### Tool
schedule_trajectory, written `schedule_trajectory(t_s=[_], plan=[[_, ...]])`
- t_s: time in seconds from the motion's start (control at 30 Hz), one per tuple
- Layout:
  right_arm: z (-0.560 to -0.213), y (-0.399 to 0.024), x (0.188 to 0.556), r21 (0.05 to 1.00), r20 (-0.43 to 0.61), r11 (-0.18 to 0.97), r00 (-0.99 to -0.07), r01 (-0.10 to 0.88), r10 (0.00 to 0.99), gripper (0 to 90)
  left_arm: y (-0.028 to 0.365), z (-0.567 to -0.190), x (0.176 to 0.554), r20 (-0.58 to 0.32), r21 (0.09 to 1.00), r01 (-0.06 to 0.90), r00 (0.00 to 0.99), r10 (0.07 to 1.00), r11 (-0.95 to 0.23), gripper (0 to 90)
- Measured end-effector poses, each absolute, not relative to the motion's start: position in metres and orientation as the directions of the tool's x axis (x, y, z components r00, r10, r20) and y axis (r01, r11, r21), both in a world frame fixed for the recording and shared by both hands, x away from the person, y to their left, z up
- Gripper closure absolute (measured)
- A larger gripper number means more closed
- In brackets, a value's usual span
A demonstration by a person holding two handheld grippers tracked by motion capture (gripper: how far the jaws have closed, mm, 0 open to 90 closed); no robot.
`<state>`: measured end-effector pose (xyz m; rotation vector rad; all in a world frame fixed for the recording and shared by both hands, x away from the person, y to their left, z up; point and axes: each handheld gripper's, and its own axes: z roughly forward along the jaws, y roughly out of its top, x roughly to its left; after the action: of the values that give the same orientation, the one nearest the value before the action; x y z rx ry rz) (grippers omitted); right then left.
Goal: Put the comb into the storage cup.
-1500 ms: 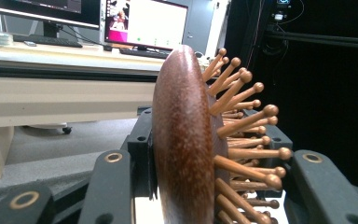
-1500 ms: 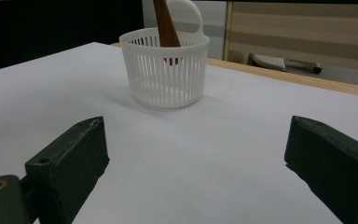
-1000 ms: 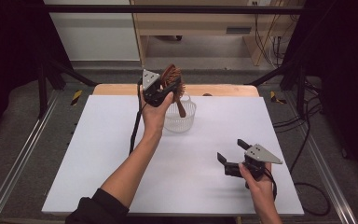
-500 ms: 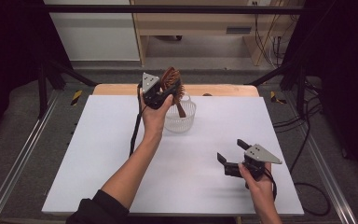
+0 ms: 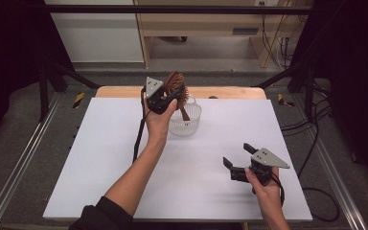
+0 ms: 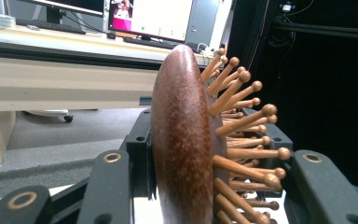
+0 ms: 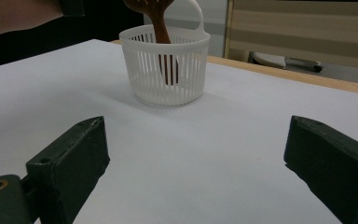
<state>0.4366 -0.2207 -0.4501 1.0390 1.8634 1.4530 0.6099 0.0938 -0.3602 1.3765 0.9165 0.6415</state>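
I can't read any words, numbers or brand names from here. The only place with writing may be the computer screen (image 6: 165,17) far back in the left gripper view. It glows white and pink, but its marks are too small and blurry for me to make out. The brown hairbrush (image 6: 186,140) has no label that I can see on its smooth back. The white basket (image 7: 164,63) in the right gripper view is plain. The white desk (image 5: 100,158) has no print on it. The little yellow and black striped patches (image 5: 78,99) on the floor by the desk are warning marks, not words.
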Motion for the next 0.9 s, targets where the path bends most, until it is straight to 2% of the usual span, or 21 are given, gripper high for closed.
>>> schedule_trajectory(t_s=[0.9], plan=[[-0.4507, -0.2213, 0.4373, 0.964, 0.037, 0.113, -0.544, 0.24, 0.838, 6.4, 0.0914, -0.368, 0.6104, -0.208, 0.978, 0.138, 0.518, 0.83, 0.159, 51.3]])
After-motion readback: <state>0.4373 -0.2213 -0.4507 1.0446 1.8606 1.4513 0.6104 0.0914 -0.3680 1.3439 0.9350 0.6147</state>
